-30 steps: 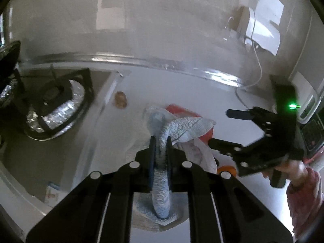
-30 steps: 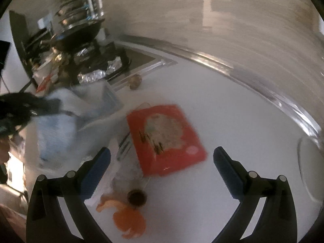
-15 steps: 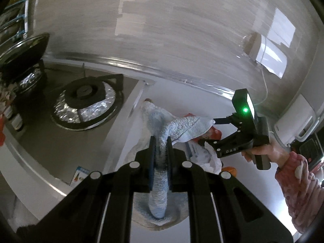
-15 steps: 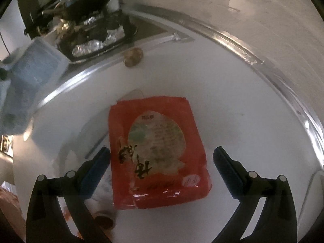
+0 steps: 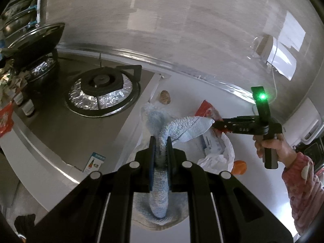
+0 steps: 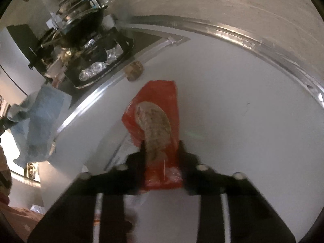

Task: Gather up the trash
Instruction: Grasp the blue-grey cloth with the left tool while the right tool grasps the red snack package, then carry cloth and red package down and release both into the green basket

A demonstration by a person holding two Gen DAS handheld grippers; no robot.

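My left gripper (image 5: 161, 147) is clamped on a blue cloth (image 5: 182, 126) above the counter (image 6: 232, 101), while my right gripper (image 6: 162, 151) pinches the red packet (image 6: 160, 109) beside the stove (image 5: 101, 89).

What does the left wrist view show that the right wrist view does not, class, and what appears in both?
Only the left wrist view: the person's hand holding the right tongs by the handle, a white plastic bag, an orange peel and the whole foil-lined burner.

Only the right wrist view: the red packet's printed face, clamped between the right tongs' fingers, and the bare white counter beyond it.

Both: the blue towel gripped by the left tongs, the red packet, the small brown lump by the stove edge, and the black wok.
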